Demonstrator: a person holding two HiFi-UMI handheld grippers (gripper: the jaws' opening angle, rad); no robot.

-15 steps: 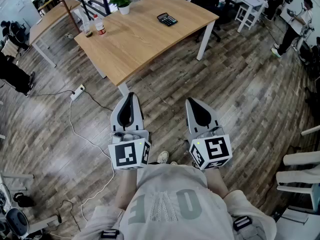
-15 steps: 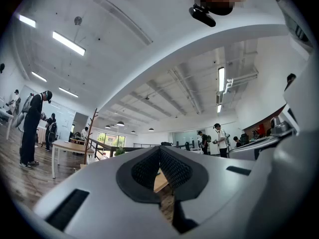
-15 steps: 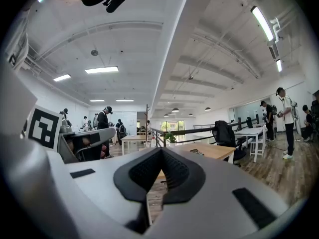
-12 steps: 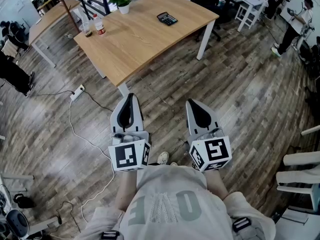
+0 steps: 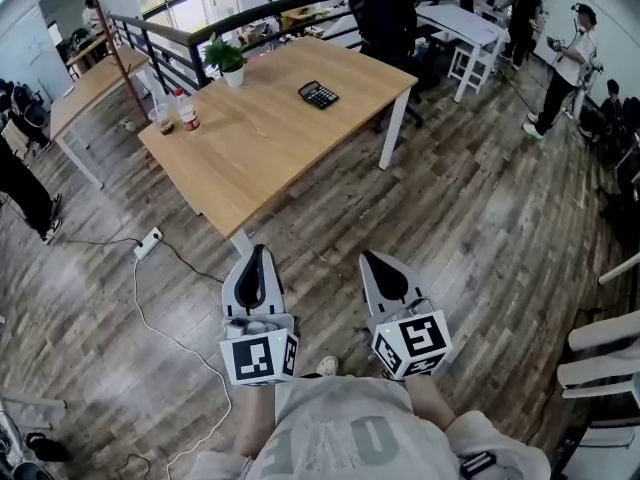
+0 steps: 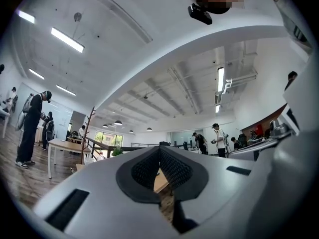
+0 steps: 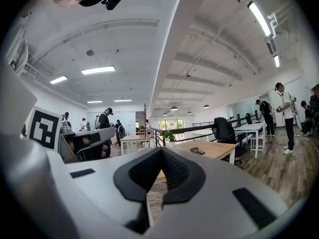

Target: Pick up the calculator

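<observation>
A black calculator (image 5: 318, 94) lies on the far side of a wooden table (image 5: 260, 153), also visible small in the right gripper view as the calculator (image 7: 197, 151). My left gripper (image 5: 256, 253) and right gripper (image 5: 372, 258) hover side by side over the wooden floor, well short of the table's near corner. Both have their jaws pressed together with nothing between them. In the left gripper view the left gripper (image 6: 160, 149) hides most of the table.
On the table's left end stand a potted plant (image 5: 228, 61), a bottle (image 5: 185, 111) and a cup (image 5: 165, 120). A power strip (image 5: 147, 242) with cable lies on the floor at left. A black office chair (image 5: 388, 13) stands behind the table. People stand at the far right (image 5: 565, 63).
The view has tilted up and shifted, so the table sits lower and more of the room shows. Both grippers sit lower in the picture, still shut.
</observation>
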